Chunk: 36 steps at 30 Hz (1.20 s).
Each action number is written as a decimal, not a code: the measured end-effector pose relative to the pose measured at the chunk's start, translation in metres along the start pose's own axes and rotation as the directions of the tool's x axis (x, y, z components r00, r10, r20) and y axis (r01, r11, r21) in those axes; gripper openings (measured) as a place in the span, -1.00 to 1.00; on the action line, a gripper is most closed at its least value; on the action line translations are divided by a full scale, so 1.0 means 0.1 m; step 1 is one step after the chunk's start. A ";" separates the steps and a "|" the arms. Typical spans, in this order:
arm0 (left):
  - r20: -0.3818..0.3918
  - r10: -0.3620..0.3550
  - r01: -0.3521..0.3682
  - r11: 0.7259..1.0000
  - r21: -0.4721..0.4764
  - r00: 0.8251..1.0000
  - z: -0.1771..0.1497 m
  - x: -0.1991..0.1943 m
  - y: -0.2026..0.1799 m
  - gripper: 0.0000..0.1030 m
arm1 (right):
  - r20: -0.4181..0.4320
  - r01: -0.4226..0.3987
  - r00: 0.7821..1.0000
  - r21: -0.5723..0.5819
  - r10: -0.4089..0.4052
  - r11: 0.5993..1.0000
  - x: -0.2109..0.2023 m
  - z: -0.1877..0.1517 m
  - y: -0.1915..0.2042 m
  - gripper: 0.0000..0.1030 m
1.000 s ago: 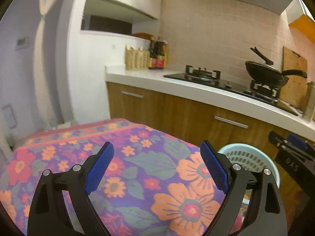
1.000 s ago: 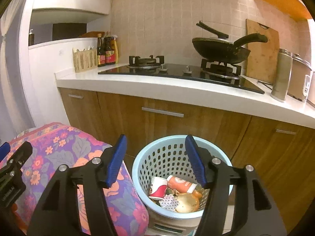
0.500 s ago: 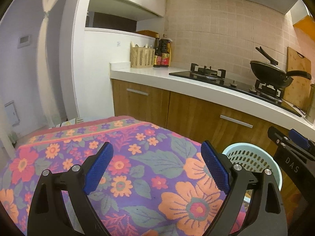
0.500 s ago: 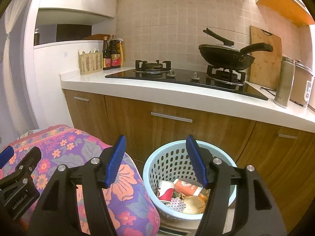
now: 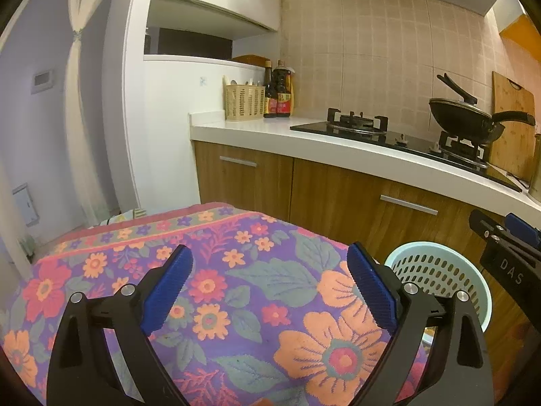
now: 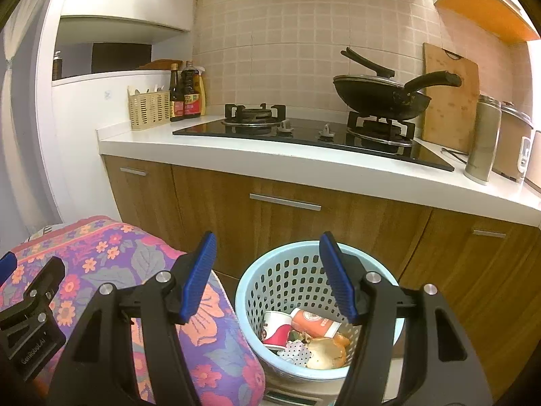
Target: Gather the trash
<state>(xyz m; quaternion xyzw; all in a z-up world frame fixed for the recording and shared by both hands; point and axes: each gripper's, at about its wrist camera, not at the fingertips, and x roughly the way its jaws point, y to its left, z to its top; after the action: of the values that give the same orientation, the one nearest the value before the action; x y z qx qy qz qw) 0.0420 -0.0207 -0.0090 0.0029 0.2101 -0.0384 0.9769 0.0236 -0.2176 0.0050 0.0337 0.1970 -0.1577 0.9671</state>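
Note:
A light blue perforated basket [image 6: 270,270] stands on the floor by the cabinets; it also shows in the left wrist view [image 5: 439,267]. Inside lie a red-and-white paper cup [image 6: 275,328], an orange cup [image 6: 314,323], a dotted wrapper and food scraps [image 6: 326,352]. My right gripper [image 6: 267,274] is open and empty, above the basket's near rim. My left gripper [image 5: 270,287] is open and empty above the flowered cloth [image 5: 236,304] of the table.
Wooden cabinets [image 6: 287,223] under a white counter [image 6: 304,162] run behind the basket. On the counter are a gas hob, a black pan [image 6: 378,94], bottles [image 6: 186,91], a beige utensil basket and a cutting board. A white wall stands at left.
Both grippers have drawn back and tilted up a little, so the counter and basket sit lower and farther in view. Both stay open and empty.

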 end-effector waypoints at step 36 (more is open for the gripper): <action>-0.012 0.027 -0.028 0.999 -0.040 1.000 -0.01 0.02 0.05 0.75 | -0.030 -0.026 0.999 -0.018 0.025 1.000 0.05 -0.05 0.02 0.15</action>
<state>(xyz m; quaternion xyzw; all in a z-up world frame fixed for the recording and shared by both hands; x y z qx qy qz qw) 0.0438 -0.0155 -0.0104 -0.0138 0.2163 -0.0206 0.9760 0.0268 -0.2167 -0.0015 0.0296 0.2123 -0.1430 0.9662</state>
